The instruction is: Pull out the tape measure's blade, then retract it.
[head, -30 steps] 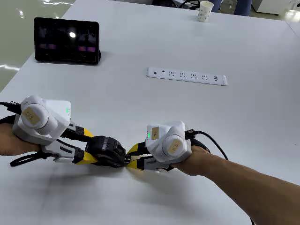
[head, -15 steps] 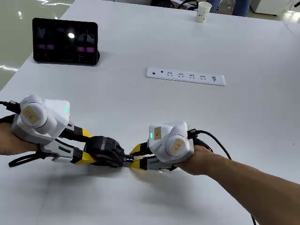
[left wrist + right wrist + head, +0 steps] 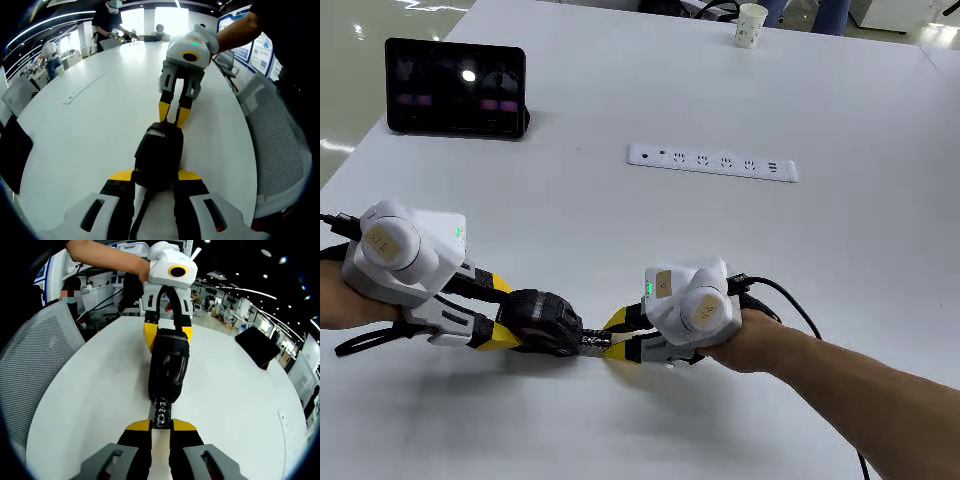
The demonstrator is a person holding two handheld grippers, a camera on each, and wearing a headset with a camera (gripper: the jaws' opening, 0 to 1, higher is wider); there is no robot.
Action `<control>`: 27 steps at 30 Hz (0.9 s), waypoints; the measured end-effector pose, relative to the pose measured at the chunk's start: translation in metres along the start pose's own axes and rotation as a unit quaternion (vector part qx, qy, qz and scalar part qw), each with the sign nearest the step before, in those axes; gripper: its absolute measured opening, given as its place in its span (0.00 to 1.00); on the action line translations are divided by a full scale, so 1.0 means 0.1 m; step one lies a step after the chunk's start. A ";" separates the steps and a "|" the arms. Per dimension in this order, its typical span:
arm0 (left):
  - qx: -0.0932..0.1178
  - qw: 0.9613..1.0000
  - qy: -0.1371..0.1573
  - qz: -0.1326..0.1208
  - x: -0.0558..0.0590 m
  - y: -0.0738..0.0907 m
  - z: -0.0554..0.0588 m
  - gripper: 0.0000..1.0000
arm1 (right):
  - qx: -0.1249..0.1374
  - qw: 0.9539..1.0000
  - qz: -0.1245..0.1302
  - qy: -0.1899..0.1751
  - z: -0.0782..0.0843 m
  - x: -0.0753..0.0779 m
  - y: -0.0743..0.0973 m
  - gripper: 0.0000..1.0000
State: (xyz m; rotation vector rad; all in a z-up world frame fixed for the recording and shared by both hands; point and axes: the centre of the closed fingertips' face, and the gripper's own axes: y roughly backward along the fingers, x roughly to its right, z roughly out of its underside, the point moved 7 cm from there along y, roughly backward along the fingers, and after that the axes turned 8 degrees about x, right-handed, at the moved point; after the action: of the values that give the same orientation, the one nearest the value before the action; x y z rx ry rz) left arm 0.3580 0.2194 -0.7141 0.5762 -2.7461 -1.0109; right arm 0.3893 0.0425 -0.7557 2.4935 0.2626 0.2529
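Note:
A black tape measure (image 3: 540, 320) lies low over the white table (image 3: 650, 230), held by its case in my left gripper (image 3: 510, 325), whose yellow-tipped jaws are shut on its sides. In the left gripper view the case (image 3: 159, 156) sits between the jaws. My right gripper (image 3: 617, 338) faces it from the right and is shut on the blade (image 3: 161, 415), a short black strip with white numbers drawn out of the case (image 3: 169, 365). The blade's hook end is hidden between the right jaws.
A white power strip (image 3: 712, 162) lies across the middle of the table. A dark tablet (image 3: 455, 88) stands at the far left, and a paper cup (image 3: 751, 25) at the far edge. A mesh chair (image 3: 280, 150) stands beside the table.
My right gripper has shifted slightly right, away from the case, and a short length of blade has come out. The left gripper holds still.

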 end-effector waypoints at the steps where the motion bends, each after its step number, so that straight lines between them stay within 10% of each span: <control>1: 0.000 1.000 0.000 0.000 0.00 0.00 0.00 0.24 | 0.000 1.000 0.000 0.000 0.01 0.00 0.01 0.09; 27: -0.006 1.000 0.006 0.001 0.00 -0.01 0.02 0.24 | -0.015 1.000 0.000 -0.005 0.15 -0.03 0.22 0.10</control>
State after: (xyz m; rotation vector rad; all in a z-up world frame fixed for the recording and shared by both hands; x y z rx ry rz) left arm 0.3582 0.2197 -0.7163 0.5741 -2.7283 -1.0201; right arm 0.3929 0.0163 -0.7550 2.4647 0.2524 0.2433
